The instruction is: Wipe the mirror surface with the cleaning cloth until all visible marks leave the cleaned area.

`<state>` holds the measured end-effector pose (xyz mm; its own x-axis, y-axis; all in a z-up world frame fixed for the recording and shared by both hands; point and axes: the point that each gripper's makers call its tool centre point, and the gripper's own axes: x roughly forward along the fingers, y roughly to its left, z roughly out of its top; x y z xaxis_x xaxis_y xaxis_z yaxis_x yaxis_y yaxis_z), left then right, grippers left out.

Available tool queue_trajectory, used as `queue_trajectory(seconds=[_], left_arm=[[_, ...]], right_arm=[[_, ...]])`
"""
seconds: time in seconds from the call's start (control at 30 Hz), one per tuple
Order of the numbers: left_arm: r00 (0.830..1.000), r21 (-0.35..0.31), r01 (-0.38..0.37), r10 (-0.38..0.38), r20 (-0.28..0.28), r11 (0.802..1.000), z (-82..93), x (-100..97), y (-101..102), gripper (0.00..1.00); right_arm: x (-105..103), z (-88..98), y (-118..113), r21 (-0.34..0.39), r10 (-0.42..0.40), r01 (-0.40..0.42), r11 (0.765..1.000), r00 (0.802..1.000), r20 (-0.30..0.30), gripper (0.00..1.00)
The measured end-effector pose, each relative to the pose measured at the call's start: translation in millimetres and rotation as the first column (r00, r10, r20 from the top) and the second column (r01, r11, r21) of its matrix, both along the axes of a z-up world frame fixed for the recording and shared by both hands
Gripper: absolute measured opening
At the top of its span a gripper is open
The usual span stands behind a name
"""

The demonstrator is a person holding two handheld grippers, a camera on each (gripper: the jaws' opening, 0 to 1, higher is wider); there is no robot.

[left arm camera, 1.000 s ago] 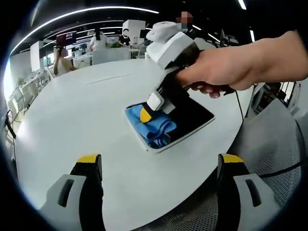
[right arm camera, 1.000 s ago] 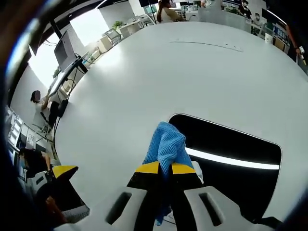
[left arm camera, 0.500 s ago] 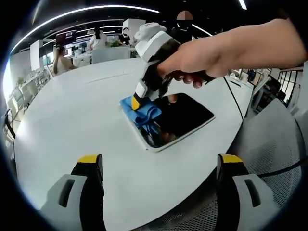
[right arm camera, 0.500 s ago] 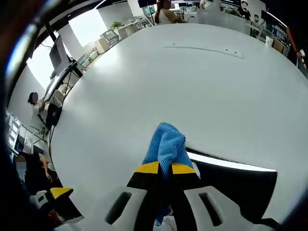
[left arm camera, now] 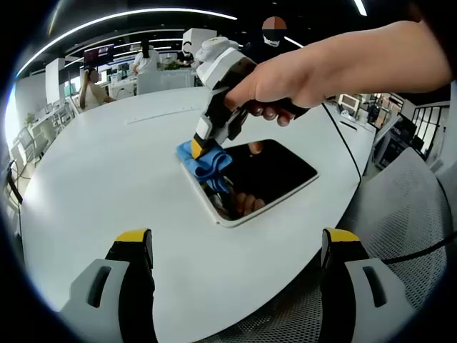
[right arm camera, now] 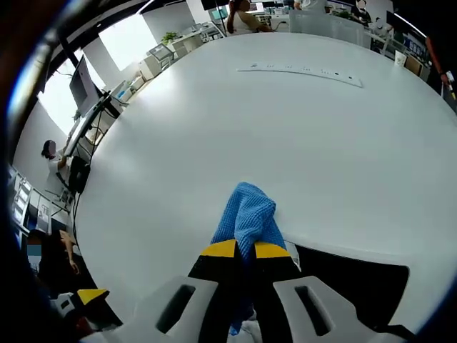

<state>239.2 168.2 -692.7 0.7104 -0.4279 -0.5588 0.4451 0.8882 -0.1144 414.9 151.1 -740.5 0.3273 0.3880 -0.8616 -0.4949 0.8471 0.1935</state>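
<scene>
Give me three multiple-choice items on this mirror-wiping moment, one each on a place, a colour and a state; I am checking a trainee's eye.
1. Where does the cloth press on the mirror?
A. its far-left corner in the left gripper view
B. its middle
C. off it, on a chair

2. What colour is the cloth?
A. red
B. blue
C. white

3. How is the right claw?
A. open
B. shut on nothing
C. shut on the cloth

Answers:
1 A: the cloth sits at that corner.
2 B: plainly blue.
3 C: cloth rises between its closed yellow tips.
</scene>
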Motion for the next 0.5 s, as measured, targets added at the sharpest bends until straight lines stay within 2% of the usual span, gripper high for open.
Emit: queue_trajectory(seconds=[0.23, 0.5], left_arm=[[1.000, -0.001, -0.003, 0.003, -0.001, 1.000, -1.3, 0.3, 1, 0.97], [1.000, -0.005, -0.002, 0.002, 0.000, 1.000, -0.6, 0.2, 0, 0.97]], right_arm=[[-1, 1.0, -2, -0.003, 0.007, -0.007, 1.000, 1.000, 0.015, 0.01], [1, 0.7, -15, -0.011, -0.010, 0.011, 1.000, 1.000, 0.014, 0.01]])
